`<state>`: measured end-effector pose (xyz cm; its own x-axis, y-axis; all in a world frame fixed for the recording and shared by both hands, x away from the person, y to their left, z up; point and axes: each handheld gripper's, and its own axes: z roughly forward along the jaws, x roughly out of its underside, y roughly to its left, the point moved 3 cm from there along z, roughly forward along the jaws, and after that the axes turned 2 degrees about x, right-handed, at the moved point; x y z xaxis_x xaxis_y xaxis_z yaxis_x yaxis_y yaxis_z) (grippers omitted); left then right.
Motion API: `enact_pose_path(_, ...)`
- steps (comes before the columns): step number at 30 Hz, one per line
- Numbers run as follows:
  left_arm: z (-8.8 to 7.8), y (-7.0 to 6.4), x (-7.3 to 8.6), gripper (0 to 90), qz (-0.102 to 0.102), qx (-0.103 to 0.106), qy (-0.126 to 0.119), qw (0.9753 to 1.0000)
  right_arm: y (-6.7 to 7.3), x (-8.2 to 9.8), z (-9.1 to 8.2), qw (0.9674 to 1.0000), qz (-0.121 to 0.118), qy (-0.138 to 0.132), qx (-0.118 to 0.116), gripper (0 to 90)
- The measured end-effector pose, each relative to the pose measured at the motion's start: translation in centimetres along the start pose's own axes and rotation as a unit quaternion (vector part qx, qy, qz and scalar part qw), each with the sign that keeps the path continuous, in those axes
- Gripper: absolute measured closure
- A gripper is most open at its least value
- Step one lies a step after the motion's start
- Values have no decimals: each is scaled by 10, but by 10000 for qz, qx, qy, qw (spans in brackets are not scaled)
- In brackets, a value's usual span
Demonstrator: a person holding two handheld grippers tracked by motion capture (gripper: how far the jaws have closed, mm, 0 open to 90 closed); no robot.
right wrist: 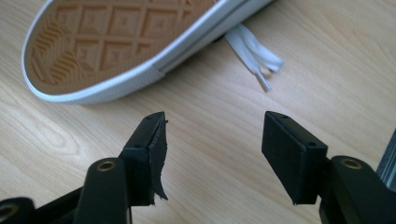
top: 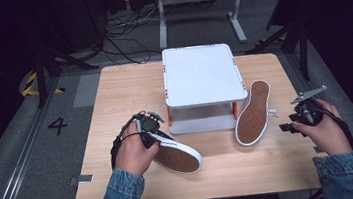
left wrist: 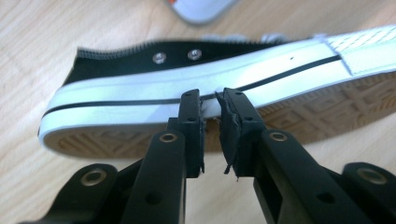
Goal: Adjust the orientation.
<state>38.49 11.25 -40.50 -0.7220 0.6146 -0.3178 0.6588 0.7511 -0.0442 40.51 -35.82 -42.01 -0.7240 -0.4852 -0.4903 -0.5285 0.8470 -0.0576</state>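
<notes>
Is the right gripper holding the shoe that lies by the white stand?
No, the right gripper hangs with jaws apart over bare table, short of the shoe.

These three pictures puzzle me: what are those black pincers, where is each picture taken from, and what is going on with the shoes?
No machine here: a person holds a hand-held two-jaw gripper in each hand. The high view looks down on the wooden table from above the person. The other two come from small cameras riding on the grippers, looking along their black jaws. On the table stand a white two-level rack and two sneakers with brown soles. The left gripper has its jaws nearly together, pinching the white sole edge of the near sneaker, which lies on its side. The right gripper is open and holds nothing; just beyond it lies the other sneaker, sole up, with its white lace trailing.
</notes>
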Motion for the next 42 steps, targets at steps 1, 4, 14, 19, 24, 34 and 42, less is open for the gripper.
enact_pose_path(1,-3,1,5,782,-33,18,121,9999,1,-3,0,10000,-23,-2,-1,413)
enact_pose_path(4,-6,4,18,746,-175,81,270,9994,3,-9,2,9999,-104,-8,17,413)
enact_pose_path(14,-14,1,45,705,-469,-16,964,9942,9,-22,8,9996,-277,-16,-48,411)
enact_pose_path(19,4,7,66,684,-522,220,1871,9807,11,-25,11,9995,-307,-8,-72,408)
enact_pose_path(24,16,12,77,631,-477,318,2232,9731,11,-25,10,9995,-295,-22,-76,407)
enact_pose_path(34,-21,10,68,268,-108,53,1160,9932,10,-21,11,9996,-272,2,-70,399)
enact_pose_path(42,-2,5,58,205,1046,277,1309,9855,7,-17,8,9998,-174,-123,-17,388)
